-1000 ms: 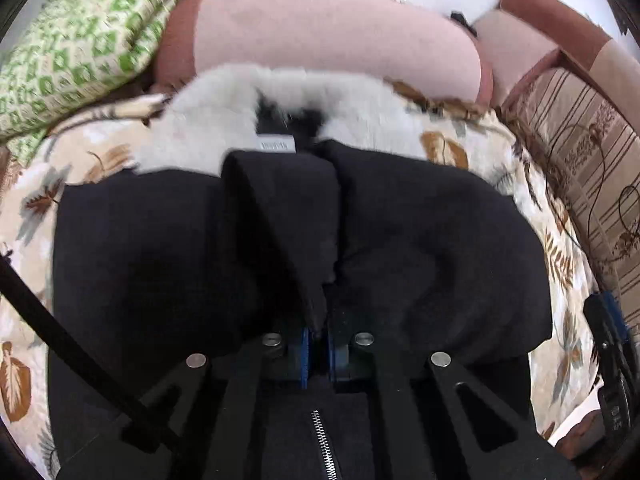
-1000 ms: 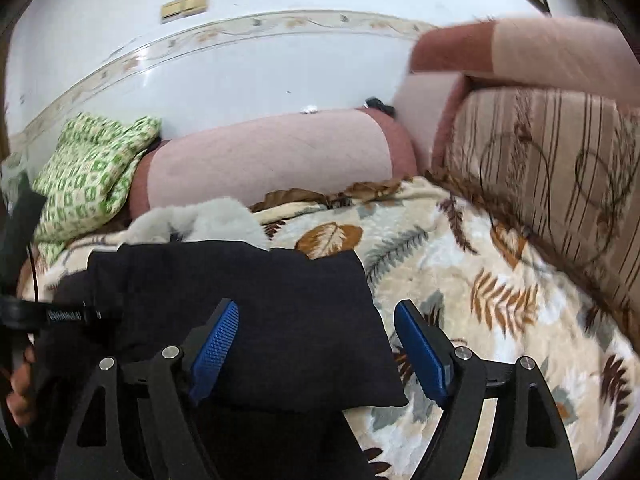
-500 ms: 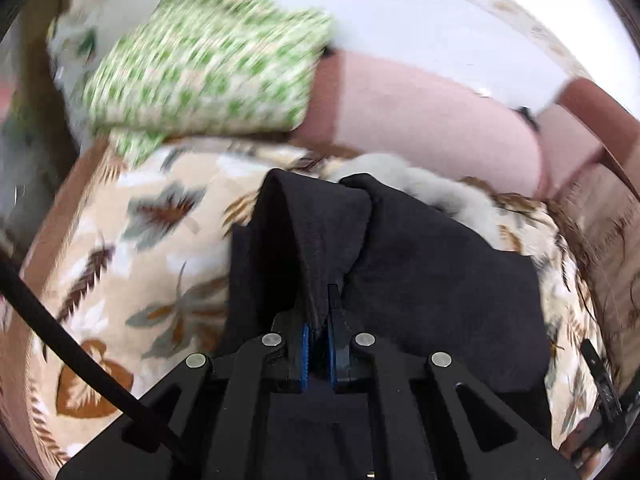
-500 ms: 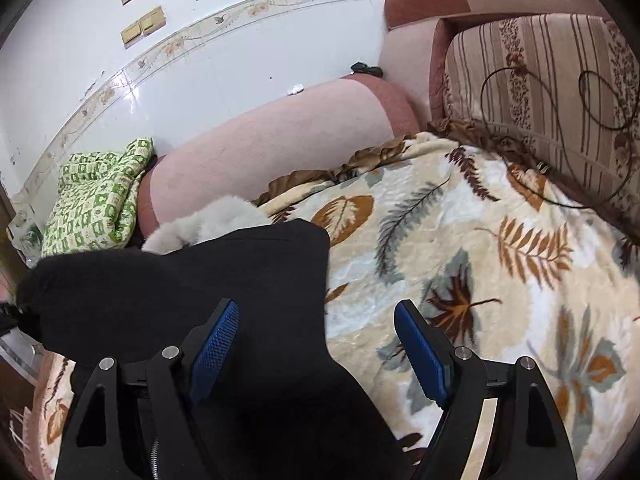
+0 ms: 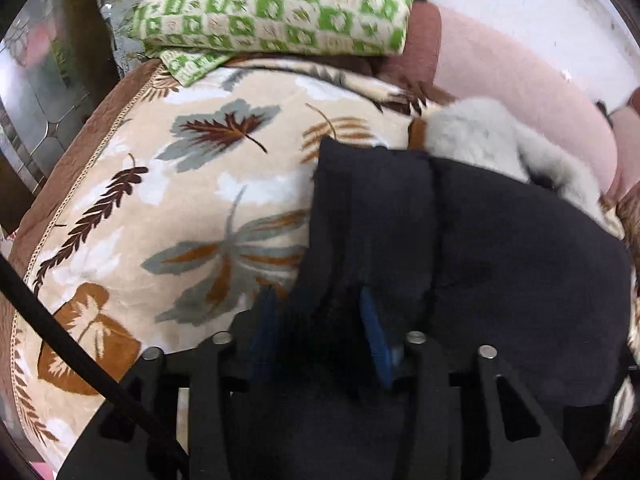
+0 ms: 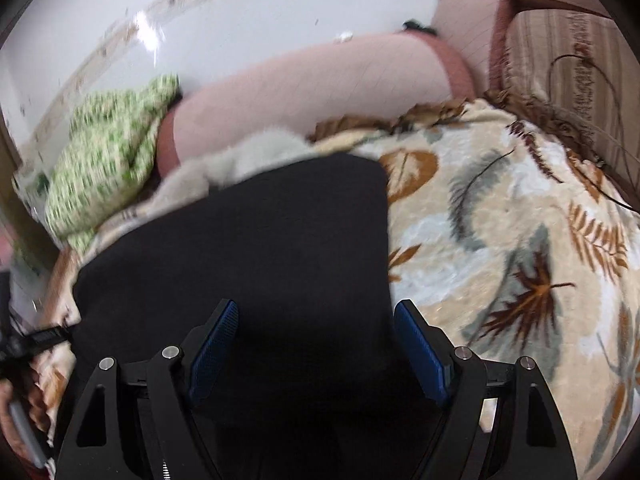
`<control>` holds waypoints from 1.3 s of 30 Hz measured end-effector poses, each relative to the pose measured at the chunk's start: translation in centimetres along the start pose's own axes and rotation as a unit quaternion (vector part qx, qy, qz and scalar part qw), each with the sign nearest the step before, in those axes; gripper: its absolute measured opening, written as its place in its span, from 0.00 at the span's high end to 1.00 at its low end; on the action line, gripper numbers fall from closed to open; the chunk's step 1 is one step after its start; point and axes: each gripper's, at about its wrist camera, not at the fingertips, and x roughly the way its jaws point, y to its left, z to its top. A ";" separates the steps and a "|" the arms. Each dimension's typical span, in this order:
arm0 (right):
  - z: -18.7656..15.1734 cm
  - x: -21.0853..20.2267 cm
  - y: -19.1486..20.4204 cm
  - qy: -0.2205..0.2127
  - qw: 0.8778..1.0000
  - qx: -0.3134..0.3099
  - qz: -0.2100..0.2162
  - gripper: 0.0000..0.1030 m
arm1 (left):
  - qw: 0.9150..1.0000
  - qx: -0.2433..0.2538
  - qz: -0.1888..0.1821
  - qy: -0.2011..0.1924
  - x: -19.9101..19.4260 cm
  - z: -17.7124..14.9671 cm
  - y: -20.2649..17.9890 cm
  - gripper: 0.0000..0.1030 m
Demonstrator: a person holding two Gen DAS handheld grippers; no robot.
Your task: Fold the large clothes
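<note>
My left tool [image 5: 320, 328] is opening right now, its blue pads spreading apart with a fold of the black coat [image 5: 500, 248] between them; the picture is blurred there, and I cannot see the pads pressing on the cloth. The fold rises ahead of the tool as a narrow ridge [image 5: 372, 208] along the coat's left edge. The coat lies spread on the leaf-patterned blanket [image 5: 180, 200] that covers the bed, and its grey fur collar [image 5: 492, 140] rests at the far end, close to the pink bolster [image 5: 532, 92]. A green-and-cream checked pillow [image 5: 280, 4] sits at the far left corner, on the blanket's edge. My right tool [image 6: 316, 344] is spread wide and grips nothing; it hangs over the near part of the coat [image 6: 248, 248], with the coat's right edge just inside its right pad [image 6: 420, 352]. In the right wrist view, bare blanket [image 6: 520, 248] stretches off to the right toward a striped cushion [image 6: 568, 60].
</note>
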 end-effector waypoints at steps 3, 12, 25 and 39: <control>-0.4 1.3 0.4 0.013 0.999 -0.015 -0.030 0.17 | 1.000 0.006 0.002 -0.019 -2.9 -0.2 0.4 0.55; -0.5 1.0 0.8 0.008 0.999 -0.026 -0.036 0.16 | 0.995 0.071 0.006 -0.074 -7.4 0.2 -4.2 0.39; -0.6 2.6 0.3 0.023 0.999 -0.018 -0.032 0.06 | 0.992 0.093 0.083 0.011 5.3 2.7 -7.8 0.16; 0.0 -1.0 0.3 -0.035 0.998 -0.028 -0.044 0.03 | 0.991 0.099 0.060 -0.064 -7.0 -1.1 -3.6 0.17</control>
